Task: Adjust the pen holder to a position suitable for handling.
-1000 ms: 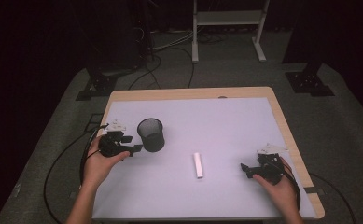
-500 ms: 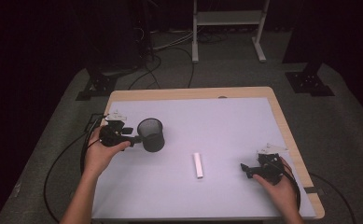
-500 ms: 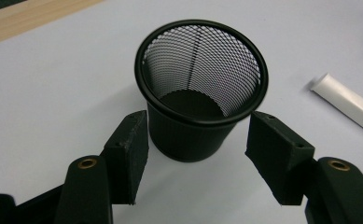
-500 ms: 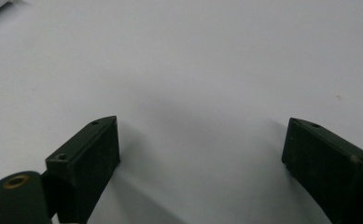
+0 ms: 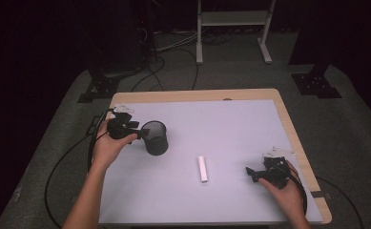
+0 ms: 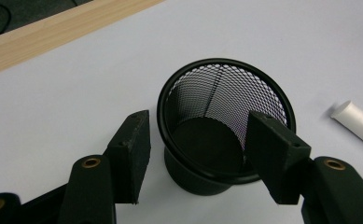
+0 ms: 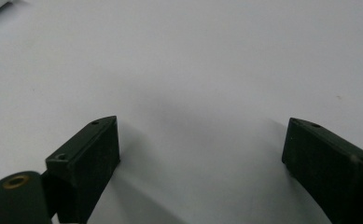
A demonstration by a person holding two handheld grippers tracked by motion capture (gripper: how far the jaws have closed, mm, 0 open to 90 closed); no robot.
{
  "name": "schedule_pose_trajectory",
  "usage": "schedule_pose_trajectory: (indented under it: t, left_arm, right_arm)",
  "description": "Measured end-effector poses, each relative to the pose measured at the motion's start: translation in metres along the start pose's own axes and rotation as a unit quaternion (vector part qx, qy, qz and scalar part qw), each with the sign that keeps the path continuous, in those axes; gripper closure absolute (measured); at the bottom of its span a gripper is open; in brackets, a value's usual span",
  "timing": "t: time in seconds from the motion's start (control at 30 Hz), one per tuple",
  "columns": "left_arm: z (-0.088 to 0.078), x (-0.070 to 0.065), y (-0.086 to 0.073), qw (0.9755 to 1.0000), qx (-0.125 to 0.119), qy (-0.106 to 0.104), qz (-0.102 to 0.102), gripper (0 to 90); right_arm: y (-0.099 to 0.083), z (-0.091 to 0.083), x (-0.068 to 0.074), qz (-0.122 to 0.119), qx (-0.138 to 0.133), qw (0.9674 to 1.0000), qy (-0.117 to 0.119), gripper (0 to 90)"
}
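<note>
The left hand-held gripper (image 5: pixel 138 133) lay at the left part of the worktop (image 5: pixel 231 124), pointing toward a black wire-mesh pencil cup (image 5: pixel 155 138) that stood upright just beside it. In the left gripper view, the gripper (image 6: pixel 195 147) straddled the near rim of the pencil cup (image 6: pixel 223 116): one jaw stood outside the wall at the picture's left with a gap showing between its pad and the rim, and the other reached in over the rim at the picture's right (whether that pad touched the mesh could not be told). The jaws had just been closing slightly, with the cup's wall between them, yet no pinch on the wall was evident, so the gripper read as open.

Right of the cup, near the middle of the worktop and well apart from both grippers, a short white cylindrical stick (image 5: pixel 202 168) lay flat, its long axis running roughly front to back; its end also appeared at the right edge of the left gripper view (image 6: pixel 356 123).

The right hand-held gripper (image 5: pixel 251 174) rested at the right part of the worktop, pointing left toward the stick. In the right gripper view its jaws (image 7: pixel 200 149) stood wide apart over bare white surface (nothing between them).
</note>
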State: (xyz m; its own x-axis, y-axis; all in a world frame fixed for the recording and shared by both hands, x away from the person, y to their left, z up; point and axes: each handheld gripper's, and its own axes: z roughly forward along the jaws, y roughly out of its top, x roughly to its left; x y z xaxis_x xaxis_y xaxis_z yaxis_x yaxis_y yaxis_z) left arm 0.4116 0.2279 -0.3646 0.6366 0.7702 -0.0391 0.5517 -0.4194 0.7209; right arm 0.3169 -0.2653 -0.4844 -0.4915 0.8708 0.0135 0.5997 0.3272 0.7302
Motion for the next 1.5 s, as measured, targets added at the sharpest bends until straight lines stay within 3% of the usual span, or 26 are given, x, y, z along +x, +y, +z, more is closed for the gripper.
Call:
schedule_pose_trajectory:
  t: [0.37, 0.6, 0.97, 1.23, 1.5]
  left_arm:
    - [0.021, 0.004, 0.004, 0.9997, 0.014, 0.018, -0.006, 45.3]
    - [0.033, 0.007, 0.003, 0.9988, 0.04, 0.027, -0.003, 51.5]
    - [0.047, 0.007, 0.001, 0.997, 0.069, 0.035, 0.002, 66.0]
    - [0.049, 0.007, 0.001, 0.9963, 0.073, 0.045, -0.005, 77.5]
    - [0.043, -0.001, 0.005, 0.9981, 0.056, 0.017, -0.015, 82.3]
  right_arm:
    - [0.0, 0.0, 0.0, 0.0, 0.0, 1.0, 0.0, 10.2]
    - [0.0, 0.0, 0.0, 0.0, 0.0, 1.0, 0.0, 10.2]
    - [0.0, 0.0, 0.0, 0.0, 0.0, 1.0, 0.0, 10.2]
    - [0.0, 0.0, 0.0, 0.0, 0.0, 1.0, 0.0, 10.2]
    - [0.0, 0.0, 0.0, 0.0, 0.0, 1.0, 0.0, 10.2]
